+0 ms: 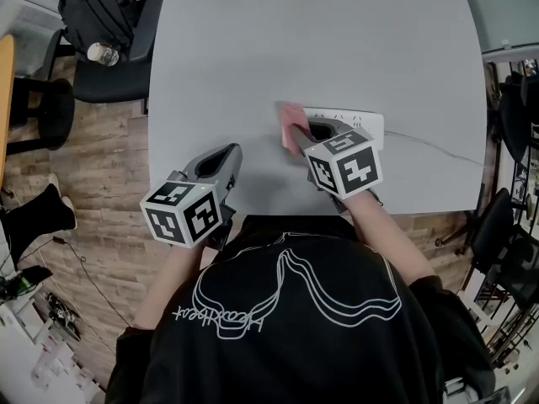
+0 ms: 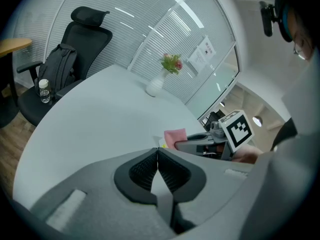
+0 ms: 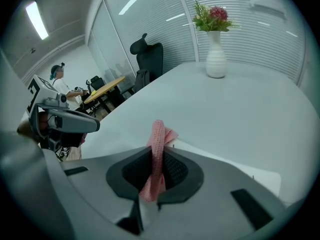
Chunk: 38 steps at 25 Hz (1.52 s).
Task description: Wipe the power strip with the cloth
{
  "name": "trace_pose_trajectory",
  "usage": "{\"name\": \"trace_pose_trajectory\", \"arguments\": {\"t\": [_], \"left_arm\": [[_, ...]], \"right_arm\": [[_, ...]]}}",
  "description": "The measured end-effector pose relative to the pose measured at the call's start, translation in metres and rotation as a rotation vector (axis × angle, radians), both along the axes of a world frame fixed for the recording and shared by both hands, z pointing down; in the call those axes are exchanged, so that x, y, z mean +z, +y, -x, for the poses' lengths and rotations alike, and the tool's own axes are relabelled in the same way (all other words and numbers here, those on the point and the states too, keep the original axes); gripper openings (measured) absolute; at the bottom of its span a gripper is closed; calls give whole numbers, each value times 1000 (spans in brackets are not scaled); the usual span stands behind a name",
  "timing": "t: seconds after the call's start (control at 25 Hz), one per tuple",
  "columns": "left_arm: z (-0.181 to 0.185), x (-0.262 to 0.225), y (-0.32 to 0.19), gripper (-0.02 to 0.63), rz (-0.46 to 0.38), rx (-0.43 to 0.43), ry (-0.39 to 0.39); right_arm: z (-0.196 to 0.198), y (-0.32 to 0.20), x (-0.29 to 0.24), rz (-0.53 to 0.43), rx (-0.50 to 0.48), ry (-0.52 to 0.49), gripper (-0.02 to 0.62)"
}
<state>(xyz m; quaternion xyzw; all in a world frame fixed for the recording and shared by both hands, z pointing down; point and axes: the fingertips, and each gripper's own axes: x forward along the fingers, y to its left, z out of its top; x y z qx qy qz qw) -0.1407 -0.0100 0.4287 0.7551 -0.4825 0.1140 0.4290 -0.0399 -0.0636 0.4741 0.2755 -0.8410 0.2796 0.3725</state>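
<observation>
My right gripper (image 1: 296, 131) is shut on a pink cloth (image 1: 292, 118), which pokes out past the jaw tips over the left end of the white power strip (image 1: 364, 122). In the right gripper view the pink cloth (image 3: 157, 156) stands pinched between the closed pads, and the power strip (image 3: 235, 161) shows as a white edge just beyond the jaws. My left gripper (image 1: 226, 160) rests near the table's front edge, left of the strip, shut with nothing in it. The left gripper view shows its jaws (image 2: 157, 156) pressed together, and the pink cloth (image 2: 175, 135) off to the right.
A grey cable (image 1: 434, 146) runs right from the strip across the grey table (image 1: 320, 49). A white vase with flowers (image 3: 216, 59) stands at the table's far side. Black office chairs (image 1: 101, 49) with a backpack and a water bottle (image 1: 103, 54) stand to the left.
</observation>
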Motion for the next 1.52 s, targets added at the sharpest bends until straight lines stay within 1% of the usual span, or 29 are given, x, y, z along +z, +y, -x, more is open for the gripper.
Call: {"name": "trace_pose_trajectory", "arguments": {"t": [0.36, 1.08, 1.52], "left_arm": [[-14, 3, -9, 14, 3, 41, 4], [-70, 2, -31, 14, -3, 180, 15], [-90, 4, -44, 14, -4, 249, 24]], "right_arm": [[-24, -4, 0, -6, 56, 8, 43], [-99, -14, -1, -14, 227, 21, 44], [-132, -20, 0, -16, 316, 31, 46]]}}
